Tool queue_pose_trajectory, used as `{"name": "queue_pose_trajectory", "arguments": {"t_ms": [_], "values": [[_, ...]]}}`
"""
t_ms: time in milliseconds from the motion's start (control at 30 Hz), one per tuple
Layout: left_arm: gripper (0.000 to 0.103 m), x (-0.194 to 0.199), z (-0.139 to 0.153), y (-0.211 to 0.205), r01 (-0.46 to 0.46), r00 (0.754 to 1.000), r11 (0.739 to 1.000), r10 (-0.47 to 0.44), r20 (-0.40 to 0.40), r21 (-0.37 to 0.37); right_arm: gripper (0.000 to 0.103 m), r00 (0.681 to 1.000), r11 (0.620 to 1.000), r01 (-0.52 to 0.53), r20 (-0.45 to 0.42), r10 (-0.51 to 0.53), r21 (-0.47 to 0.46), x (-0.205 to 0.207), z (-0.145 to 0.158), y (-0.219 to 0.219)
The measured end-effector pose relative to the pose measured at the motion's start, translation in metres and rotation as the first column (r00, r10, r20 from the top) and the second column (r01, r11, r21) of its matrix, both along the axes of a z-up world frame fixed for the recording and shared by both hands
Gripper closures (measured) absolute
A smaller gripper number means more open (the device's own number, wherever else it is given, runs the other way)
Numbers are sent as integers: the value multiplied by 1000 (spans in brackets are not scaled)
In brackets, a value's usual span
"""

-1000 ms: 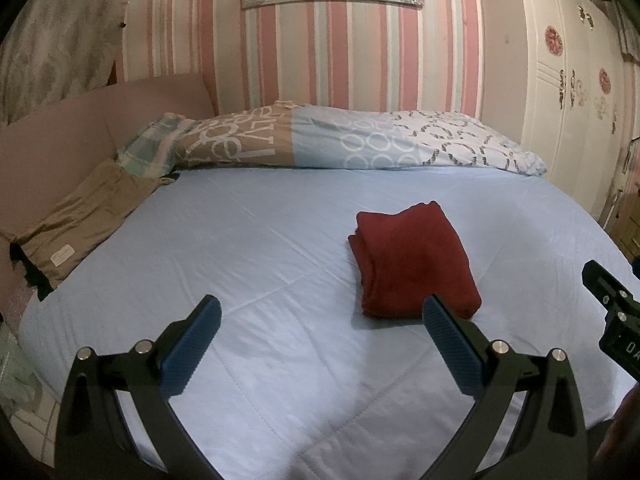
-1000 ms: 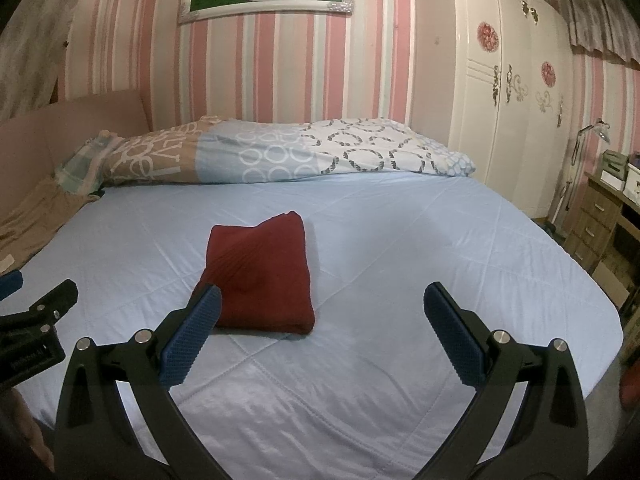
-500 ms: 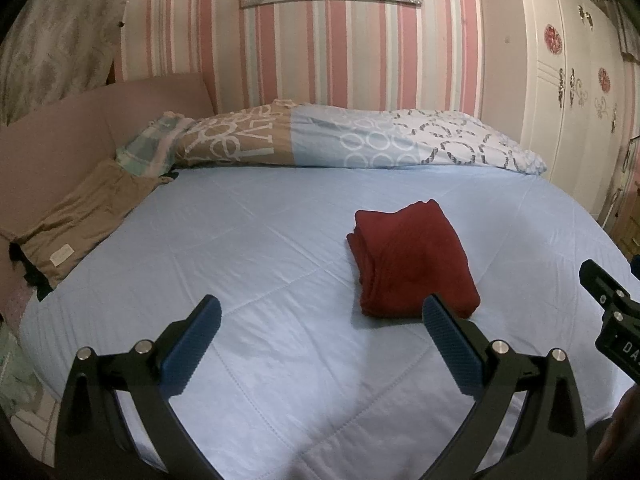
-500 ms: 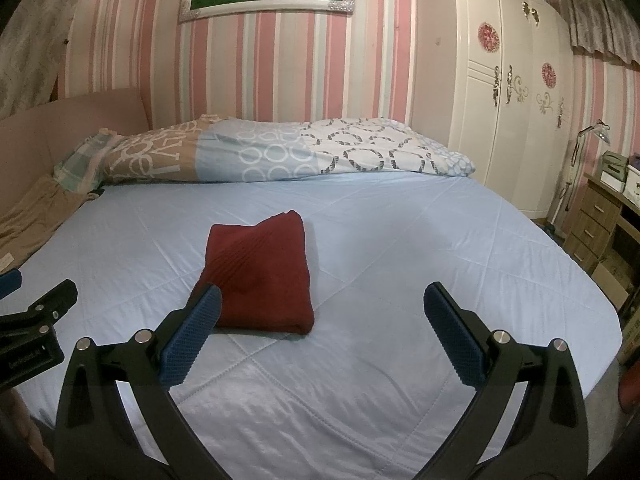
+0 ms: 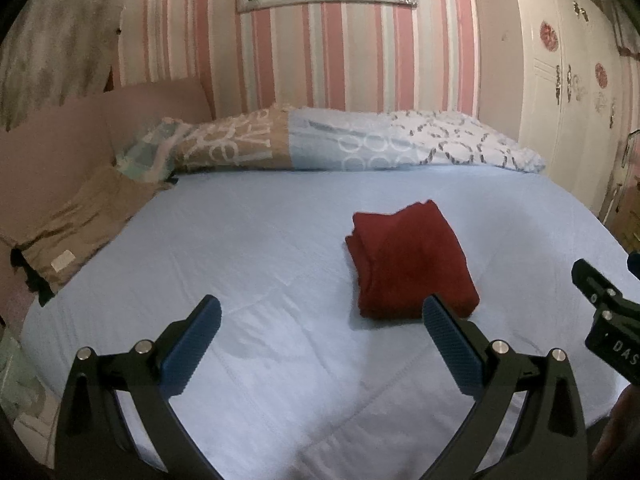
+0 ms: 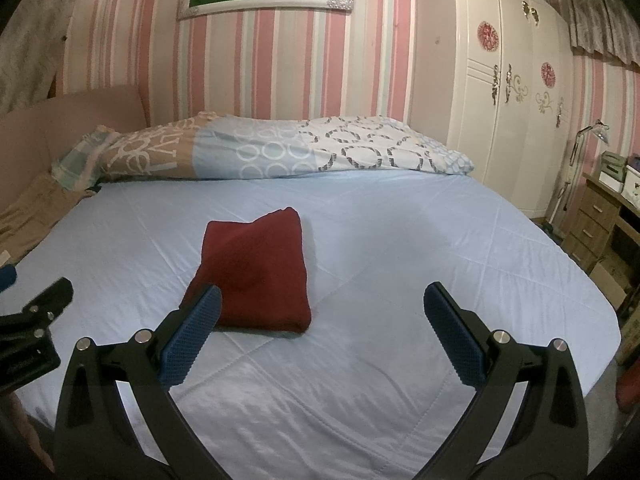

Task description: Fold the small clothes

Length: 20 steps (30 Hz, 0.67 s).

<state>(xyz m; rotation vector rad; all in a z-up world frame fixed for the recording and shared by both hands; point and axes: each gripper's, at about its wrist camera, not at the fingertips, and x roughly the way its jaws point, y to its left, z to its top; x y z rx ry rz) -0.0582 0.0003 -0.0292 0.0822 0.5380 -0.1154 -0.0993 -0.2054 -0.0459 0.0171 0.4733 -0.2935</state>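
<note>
A pale blue bed (image 6: pixel 400 240) carries a folded dark red garment (image 6: pixel 256 268) near its middle; left gripper (image 5: pixel 320 328) and right gripper (image 6: pixel 322 324) hover before the garment, fingers spread, empty

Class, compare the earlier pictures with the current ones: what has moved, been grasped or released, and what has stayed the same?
Almost nothing changed. Both views shift only very slightly, and nothing was grasped or released. The folded dark red cloth garment lies in the same spot on the light blue quilted bedspread. The left gripper and right gripper stay open and empty.
</note>
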Motion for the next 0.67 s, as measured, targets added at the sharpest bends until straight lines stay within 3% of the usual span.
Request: {"name": "queue_pose_trajectory", "arguments": {"t_ms": [667], "values": [[2, 5, -1, -5, 9, 1000, 999, -9, -16, 42, 3, 1000, 1000, 0, -13, 0, 6, 2, -9, 1]]}}
